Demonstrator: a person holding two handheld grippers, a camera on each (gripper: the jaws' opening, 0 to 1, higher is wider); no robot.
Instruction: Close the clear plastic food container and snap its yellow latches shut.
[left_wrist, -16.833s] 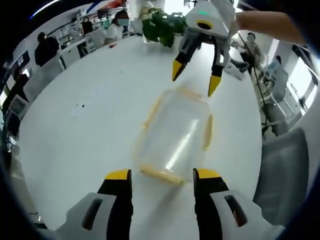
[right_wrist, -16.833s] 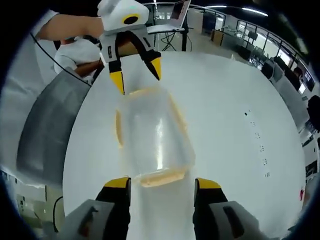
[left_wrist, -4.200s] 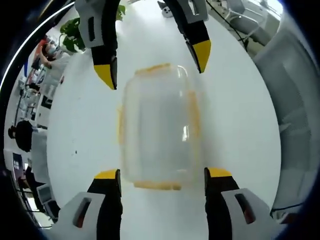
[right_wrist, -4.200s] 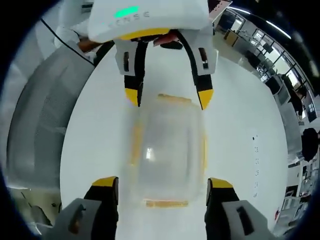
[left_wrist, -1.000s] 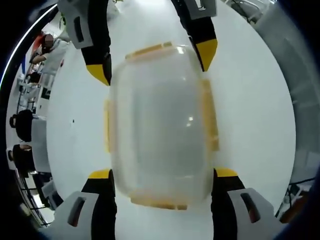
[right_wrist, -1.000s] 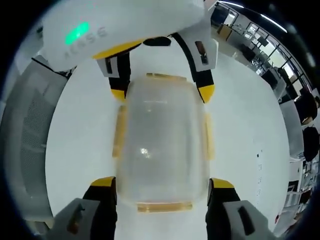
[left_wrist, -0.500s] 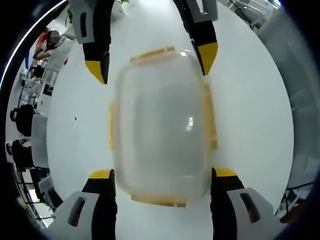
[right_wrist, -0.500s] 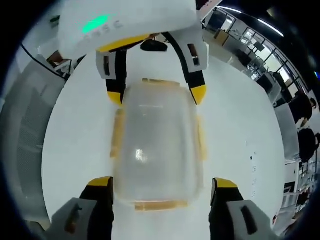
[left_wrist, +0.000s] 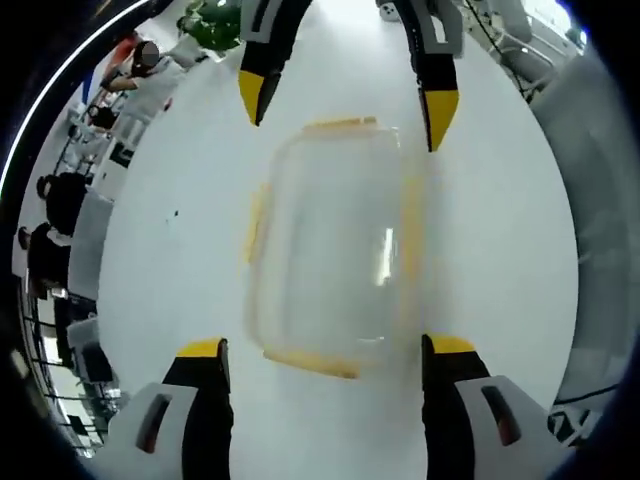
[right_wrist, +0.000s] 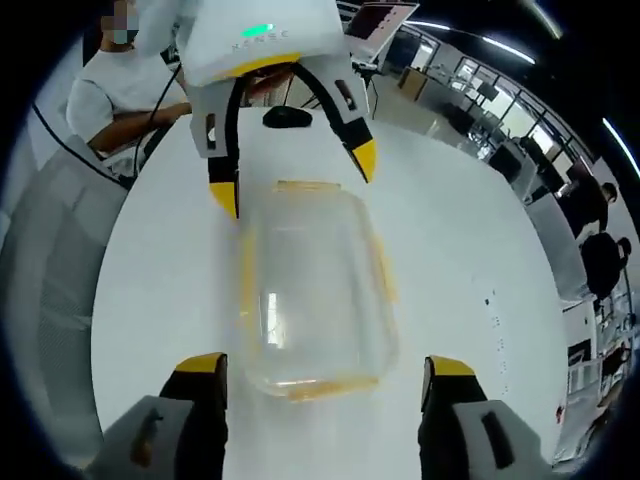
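The lid is seen already seated on the container (left_wrist: 335, 265) lying on the table (left_wrist: 170, 290) between the wide-open, empty left gripper (left_wrist: 325, 360) and right gripper (right_wrist: 325, 372); whether its latches (right_wrist: 315, 386) are snapped cannot be told.

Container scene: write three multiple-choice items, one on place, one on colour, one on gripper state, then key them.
1. Where is the container?
A. on the white table
B. on a chair
C. held in the air by one gripper

2. What colour are the latches?
A. blue
B. yellow
C. red

3. How do the left gripper and right gripper stand?
A. both shut on the container
B. one shut, one open
C. both open, jaws spread wide

Answers: 1 A, the container rests on the white tabletop between both grippers. 2 B, yellow strips line its edges. 3 C, each pair of tips stands wide apart, clamping nothing.
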